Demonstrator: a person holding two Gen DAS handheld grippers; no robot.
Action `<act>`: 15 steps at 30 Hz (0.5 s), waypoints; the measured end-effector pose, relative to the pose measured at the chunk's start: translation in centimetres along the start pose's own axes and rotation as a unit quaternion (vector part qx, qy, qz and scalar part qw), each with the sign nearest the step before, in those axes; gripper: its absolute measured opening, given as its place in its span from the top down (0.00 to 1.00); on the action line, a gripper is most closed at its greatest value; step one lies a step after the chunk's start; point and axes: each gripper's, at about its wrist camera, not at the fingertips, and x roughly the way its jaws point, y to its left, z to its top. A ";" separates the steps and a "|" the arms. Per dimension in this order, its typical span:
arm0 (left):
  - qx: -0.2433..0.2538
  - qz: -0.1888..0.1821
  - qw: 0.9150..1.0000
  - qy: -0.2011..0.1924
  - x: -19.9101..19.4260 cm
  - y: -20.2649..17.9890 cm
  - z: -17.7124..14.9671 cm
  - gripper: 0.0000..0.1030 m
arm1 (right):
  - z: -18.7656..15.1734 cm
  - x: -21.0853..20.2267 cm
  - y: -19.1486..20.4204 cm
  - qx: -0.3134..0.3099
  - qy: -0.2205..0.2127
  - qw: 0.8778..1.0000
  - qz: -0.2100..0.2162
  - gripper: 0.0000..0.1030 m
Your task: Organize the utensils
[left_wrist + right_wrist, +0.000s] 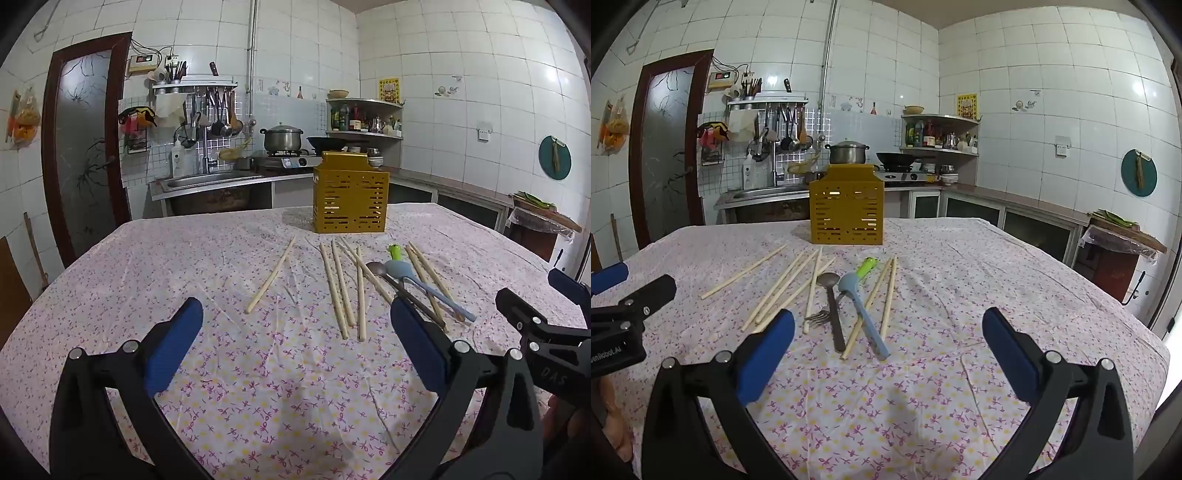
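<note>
A: What lies toward the left edge of the table (979,258)?

B: One chopstick (742,272) by itself, slanted, apart from the others. The left gripper (295,314) hangs above the near part of the cloth, its jaws spread wide with nothing between them.

A: And the middle?

B: A loose bunch of chopsticks (786,288), then a fork (817,316), a dark spoon (831,306) and a blue spoon (860,314) with a green handle (867,266) just behind it. Two more chopsticks (882,295) lie just right of those.

A: The holder?

B: The yellow slotted box (846,206) stands upright near the far edge, behind the utensils.

A: The right side?

B: The right gripper (888,325) hovers there, spread wide, holding nothing.
</note>
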 end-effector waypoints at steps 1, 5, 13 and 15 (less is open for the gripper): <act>0.001 0.001 1.000 0.000 0.0 0.0 0.0 0.05 | 0.0 0.0 0.0 -0.001 -0.002 1.000 -0.001 0.04; 0.002 0.001 1.000 0.003 0.0 -0.1 0.0 0.05 | -0.1 -0.1 -0.1 0.003 -0.004 1.000 -0.002 0.04; -0.001 0.001 1.000 0.002 0.0 -0.1 0.0 0.05 | -0.1 0.1 -0.8 0.008 -0.001 1.000 -0.001 0.04; -0.002 0.001 1.000 0.000 0.0 -0.3 0.1 0.05 | 0.0 -0.3 -0.5 0.007 -0.007 1.000 -0.004 0.04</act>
